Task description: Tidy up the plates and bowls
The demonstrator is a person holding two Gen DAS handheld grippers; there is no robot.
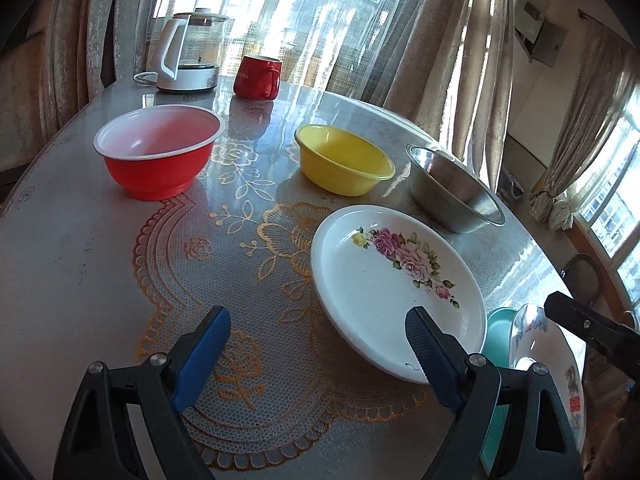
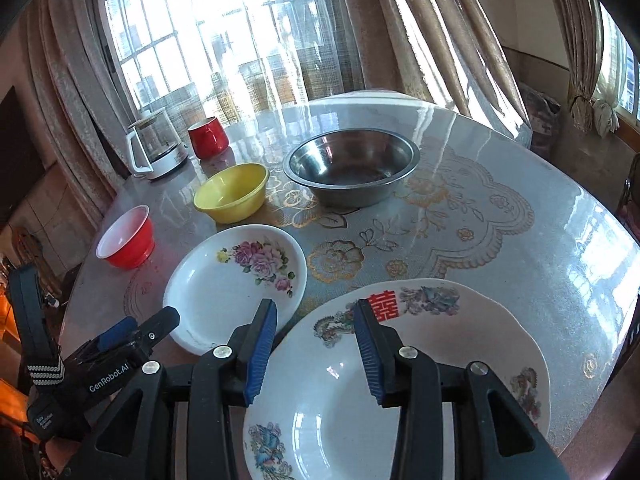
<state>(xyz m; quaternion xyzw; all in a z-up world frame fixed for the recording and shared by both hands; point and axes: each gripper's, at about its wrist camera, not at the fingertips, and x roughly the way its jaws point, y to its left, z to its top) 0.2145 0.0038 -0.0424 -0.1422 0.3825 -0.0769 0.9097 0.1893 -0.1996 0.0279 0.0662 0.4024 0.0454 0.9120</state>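
A white floral plate lies on the round table. My left gripper is open, its right finger over the plate's near rim, empty. A large plate with a red character lies at the near edge on a teal dish. My right gripper is open above this plate, holding nothing. A red bowl, a yellow bowl and a steel bowl stand farther back.
A glass kettle and a red mug stand at the table's far edge by the curtained window. A lace-patterned cover lies under the glass top. The left gripper's body shows in the right wrist view.
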